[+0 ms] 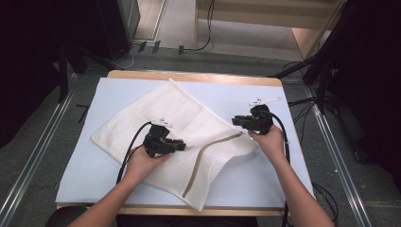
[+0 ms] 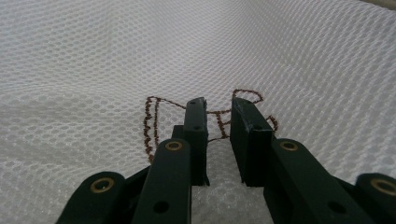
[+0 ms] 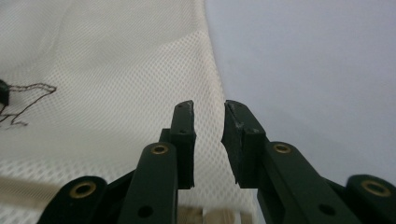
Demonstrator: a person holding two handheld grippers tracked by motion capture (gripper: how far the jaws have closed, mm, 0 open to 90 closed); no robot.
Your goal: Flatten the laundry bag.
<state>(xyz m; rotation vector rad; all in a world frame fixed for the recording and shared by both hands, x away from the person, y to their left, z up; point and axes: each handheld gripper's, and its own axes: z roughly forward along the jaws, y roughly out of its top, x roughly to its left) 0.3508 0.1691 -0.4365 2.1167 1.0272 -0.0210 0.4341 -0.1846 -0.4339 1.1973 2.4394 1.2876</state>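
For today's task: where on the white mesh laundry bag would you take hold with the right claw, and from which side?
Probably the mesh bag's right-hand edge near the zipper end, coming in from the table's right: there the fabric edge lies free, right before the open right claw.

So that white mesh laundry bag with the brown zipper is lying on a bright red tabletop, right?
Not quite: the white mesh laundry bag with the brown zipper lies on a pale blue tabletop, not red, as the high view shows.
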